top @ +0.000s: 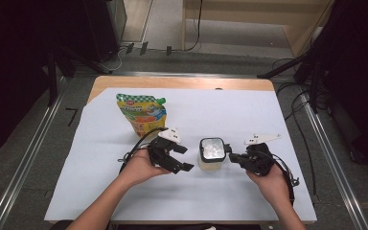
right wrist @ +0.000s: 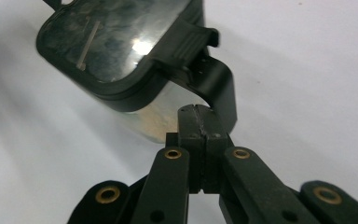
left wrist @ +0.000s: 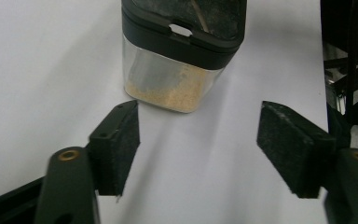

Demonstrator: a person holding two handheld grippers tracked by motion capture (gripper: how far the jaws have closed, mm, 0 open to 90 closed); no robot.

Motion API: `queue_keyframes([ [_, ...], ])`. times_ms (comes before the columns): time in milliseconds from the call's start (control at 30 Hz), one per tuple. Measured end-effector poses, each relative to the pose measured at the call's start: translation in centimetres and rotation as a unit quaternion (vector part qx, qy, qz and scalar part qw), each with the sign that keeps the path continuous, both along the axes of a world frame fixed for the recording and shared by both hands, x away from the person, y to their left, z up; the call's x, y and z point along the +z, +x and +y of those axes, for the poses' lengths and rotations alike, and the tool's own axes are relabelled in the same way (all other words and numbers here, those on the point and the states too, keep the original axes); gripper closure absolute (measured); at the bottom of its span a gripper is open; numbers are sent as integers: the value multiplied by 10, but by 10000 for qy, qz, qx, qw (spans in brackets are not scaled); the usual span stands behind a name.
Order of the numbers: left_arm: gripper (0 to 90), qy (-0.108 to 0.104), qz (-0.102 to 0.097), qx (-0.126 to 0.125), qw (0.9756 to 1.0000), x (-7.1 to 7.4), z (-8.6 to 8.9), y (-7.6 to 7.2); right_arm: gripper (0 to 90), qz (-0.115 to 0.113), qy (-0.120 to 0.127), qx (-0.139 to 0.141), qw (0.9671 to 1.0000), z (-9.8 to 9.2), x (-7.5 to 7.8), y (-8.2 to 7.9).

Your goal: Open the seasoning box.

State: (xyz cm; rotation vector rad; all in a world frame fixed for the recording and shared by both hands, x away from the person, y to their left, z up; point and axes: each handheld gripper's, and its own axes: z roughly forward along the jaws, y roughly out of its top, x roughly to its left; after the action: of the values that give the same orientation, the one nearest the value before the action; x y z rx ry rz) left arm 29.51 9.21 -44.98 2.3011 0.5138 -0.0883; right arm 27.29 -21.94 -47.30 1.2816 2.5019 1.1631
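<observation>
at mid-table, the clear container (top: 212, 154) stands between both tools — left gripper (left wrist: 198, 147) spread just short of its wall, right gripper (right wrist: 200, 135) pressed together under the lid latch (right wrist: 193, 39); steadying the body before prying seems wise.

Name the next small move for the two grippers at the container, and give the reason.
Probably slide the left gripper forward to straddle the container and steady it: its jaws stand open just short of it, while the right gripper sits shut against the lid's latch.
</observation>
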Motion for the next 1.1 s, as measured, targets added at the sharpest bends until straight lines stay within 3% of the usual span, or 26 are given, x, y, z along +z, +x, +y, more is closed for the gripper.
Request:
queue_keyframes([
  [33, 276, 3, -33, 43, 10000, 1, -1, 2, 900, 0, 0, 0, 10000, 0, 0, 0],
  [100, 230, -97, 89, 32, 9999, 2, -3, 8, 900, 31, 46, -44, 10000, -6, 2, 1],
  [200, 224, -38, 206, 49, 9998, 0, -9, 11, 900, -74, 101, -195, 9997, -12, 8, 4],
  [267, 205, 62, 118, -30, 9999, -1, -15, 11, 900, -55, 192, -277, 9994, -14, 10, 11],
  [333, 192, 141, -37, -55, 9999, -1, -20, 11, 900, -13, 132, -274, 9995, -12, 10, 18],
  [500, 189, 3, -205, -153, 9997, 1, -29, 15, 900, -11, 112, -171, 9998, -5, 7, 28],
  [600, 189, -20, -220, -207, 9995, 0, -35, 18, 900, -49, 93, -158, 9998, -5, 6, 28],
  [800, 188, 202, -343, -236, 9989, -5, -48, 20, 900, -46, 97, -180, 9998, -5, 3, 26],
  [867, 182, 156, -313, -241, 9991, -6, -48, 21, 900, -43, 132, -179, 9997, -6, 3, 27],
  [967, 173, 120, -537, -325, 9980, -8, -52, 21, 900, -63, 132, -188, 9997, -6, 2, 26],
  [1100, 167, 54, -590, -365, 9976, -9, -54, 21, 900, -59, 135, -198, 9997, -6, 2, 27],
])
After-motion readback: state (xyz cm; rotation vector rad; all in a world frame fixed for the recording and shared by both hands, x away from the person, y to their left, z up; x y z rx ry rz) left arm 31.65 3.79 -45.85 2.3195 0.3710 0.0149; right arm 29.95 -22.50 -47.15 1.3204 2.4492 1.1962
